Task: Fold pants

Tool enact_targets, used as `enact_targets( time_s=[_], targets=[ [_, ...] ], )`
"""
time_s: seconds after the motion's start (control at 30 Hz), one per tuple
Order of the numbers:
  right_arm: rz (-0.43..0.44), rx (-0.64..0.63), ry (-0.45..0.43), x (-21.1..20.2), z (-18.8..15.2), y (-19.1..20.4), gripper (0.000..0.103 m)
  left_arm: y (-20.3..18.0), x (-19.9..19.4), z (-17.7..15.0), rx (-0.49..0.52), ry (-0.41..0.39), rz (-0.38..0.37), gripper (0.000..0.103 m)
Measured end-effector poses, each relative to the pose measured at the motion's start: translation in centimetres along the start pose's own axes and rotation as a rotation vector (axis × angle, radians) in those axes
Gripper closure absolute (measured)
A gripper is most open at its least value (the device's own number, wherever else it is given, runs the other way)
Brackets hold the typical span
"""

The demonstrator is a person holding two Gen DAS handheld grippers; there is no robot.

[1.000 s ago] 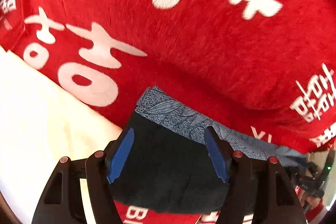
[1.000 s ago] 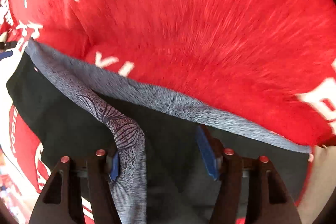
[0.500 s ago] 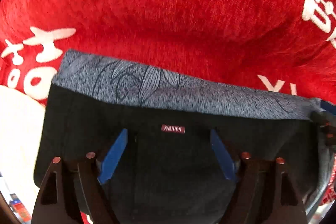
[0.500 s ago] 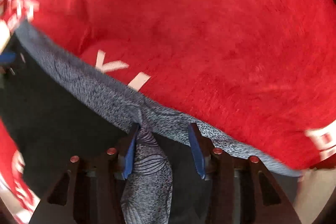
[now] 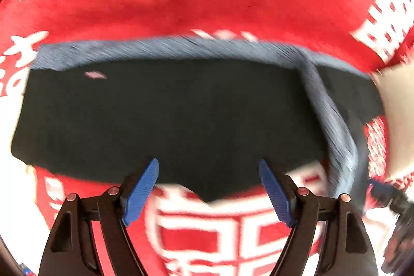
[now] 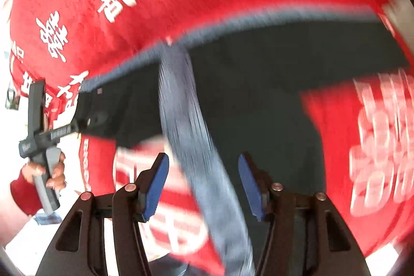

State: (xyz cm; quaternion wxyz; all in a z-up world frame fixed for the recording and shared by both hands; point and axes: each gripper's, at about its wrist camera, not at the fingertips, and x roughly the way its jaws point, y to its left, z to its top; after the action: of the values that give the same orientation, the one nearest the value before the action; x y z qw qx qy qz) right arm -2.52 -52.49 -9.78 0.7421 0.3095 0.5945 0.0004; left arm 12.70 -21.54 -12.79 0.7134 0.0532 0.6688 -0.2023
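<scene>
Red cloth (image 5: 233, 4) with white lettering spreads under everything. My left gripper (image 5: 208, 189) is spread wide, gripping nothing, above the black pants' (image 5: 168, 115) near edge. My right gripper (image 6: 203, 185) is opening astride their grey strip (image 6: 186, 105), pads clear.

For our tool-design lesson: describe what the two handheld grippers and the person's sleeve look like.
Both the left gripper and the right gripper have black, cut-out finger frames with silver rivets and ribbed blue pads. The right wrist view shows the left one's grey handle and a red sleeve.
</scene>
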Motion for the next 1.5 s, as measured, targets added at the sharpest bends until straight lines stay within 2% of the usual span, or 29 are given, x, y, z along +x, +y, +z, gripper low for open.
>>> enact_targets(
  time_s=[0.13, 0.27, 0.33, 0.47, 0.63, 0.67, 0.7, 0.77, 0.8, 0.97, 1.17, 1.27, 1.4, 1.5],
  targets=[
    [-0.013, 0.159, 0.062, 0.9, -8.6, -2.6, 0.043, -3.9, 0.6, -3.1, 0.058, 0.030, -0.064, 0.022],
    [-0.015, 0.279, 0.075, 1.9, -15.4, -4.3, 0.043, -6.2, 1.4, -6.0, 0.089, 0.054, -0.087, 0.022],
    [-0.018, 0.293, 0.064, 2.4, -16.5, -4.8, 0.043, -6.8, 1.6, -7.1, 0.104, 0.057, -0.082, 0.022],
    [-0.003, 0.328, -0.024, 3.1, -17.8, -5.3, 0.043, -8.0, 2.1, -8.5, 0.117, 0.076, -0.088, 0.022],
    [0.034, 0.358, -0.104, 2.0, -18.8, -6.0, 0.044, -8.7, 1.8, -9.4, 0.162, 0.066, -0.071, 0.022],
    [0.035, 0.344, -0.112, 2.3, -18.6, -5.9, 0.046, -8.9, 1.8, -9.5, 0.169, 0.063, -0.067, 0.022],
    [0.039, 0.340, -0.115, 2.5, -18.6, -5.9, 0.054, -9.1, 1.8, -9.5, 0.174, 0.061, -0.066, 0.022],
    [0.059, 0.358, -0.109, 3.1, -18.5, -5.9, 0.090, -9.2, 1.6, -9.8, 0.181, 0.054, -0.071, 0.022],
    [0.065, 0.365, -0.101, 3.6, -18.3, -5.7, 0.100, -9.3, 1.6, -9.9, 0.185, 0.052, -0.072, 0.022],
    [0.066, 0.303, -0.158, 0.3, -17.3, -4.5, 0.100, -10.4, 1.6, -9.6, 0.179, 0.035, -0.127, 0.022],
    [0.102, 0.240, -0.223, -5.5, -13.8, -4.4, 0.100, -12.2, 2.3, -7.8, 0.115, 0.042, -0.208, 0.022],
    [0.152, 0.224, -0.256, -8.6, -10.8, -5.4, 0.100, -13.1, 2.5, -7.1, 0.104, 0.035, -0.201, 0.022],
    [0.240, 0.198, -0.270, -11.2, -6.4, -7.1, 0.100, -14.1, 3.4, -5.9, 0.077, 0.069, -0.167, 0.022],
    [0.284, 0.179, -0.274, -12.7, -2.7, -8.4, 0.100, -15.9, 4.0, -4.0, 0.032, 0.084, -0.181, 0.022]
  ],
)
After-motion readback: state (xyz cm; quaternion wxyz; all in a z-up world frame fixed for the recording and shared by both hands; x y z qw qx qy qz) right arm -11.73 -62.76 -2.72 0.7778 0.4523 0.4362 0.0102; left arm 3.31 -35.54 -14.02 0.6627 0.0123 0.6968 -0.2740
